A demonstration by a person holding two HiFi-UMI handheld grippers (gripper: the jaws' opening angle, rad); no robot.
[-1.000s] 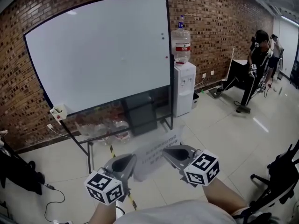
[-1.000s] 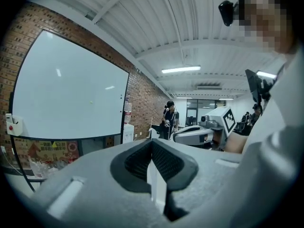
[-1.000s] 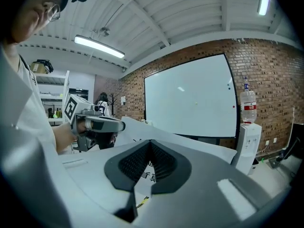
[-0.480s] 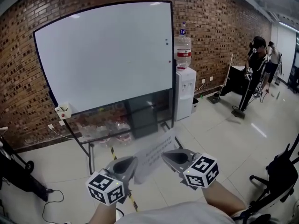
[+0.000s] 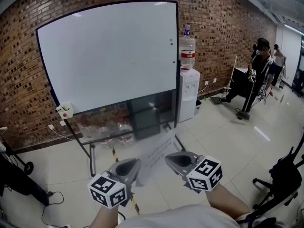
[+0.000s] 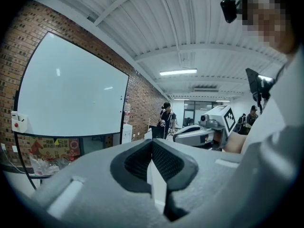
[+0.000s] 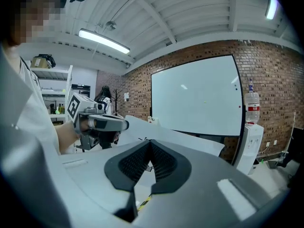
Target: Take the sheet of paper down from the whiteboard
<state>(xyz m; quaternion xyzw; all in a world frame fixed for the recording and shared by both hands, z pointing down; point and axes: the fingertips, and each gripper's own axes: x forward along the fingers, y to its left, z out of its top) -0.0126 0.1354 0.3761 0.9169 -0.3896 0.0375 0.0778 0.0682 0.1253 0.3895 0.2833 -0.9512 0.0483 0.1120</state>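
Observation:
The white sheet of paper with printed lines hangs in the air in front of the empty whiteboard, well clear of it. My left gripper is shut on the sheet's left edge, and my right gripper is shut on its right edge. In the left gripper view the sheet shows as a thin white strip pinched between the dark pads of that gripper. In the right gripper view the sheet stretches from the right gripper toward the left gripper.
The whiteboard stands on a black frame against a brick wall, with a small white box at its lower left. A water dispenser stands to its right. Two people are at the far right, and a black chair is near right.
Both grippers have drawn a little back from the whiteboard with the sheet still held between them. The view has swung slightly left. The person at the far right now stands upright.

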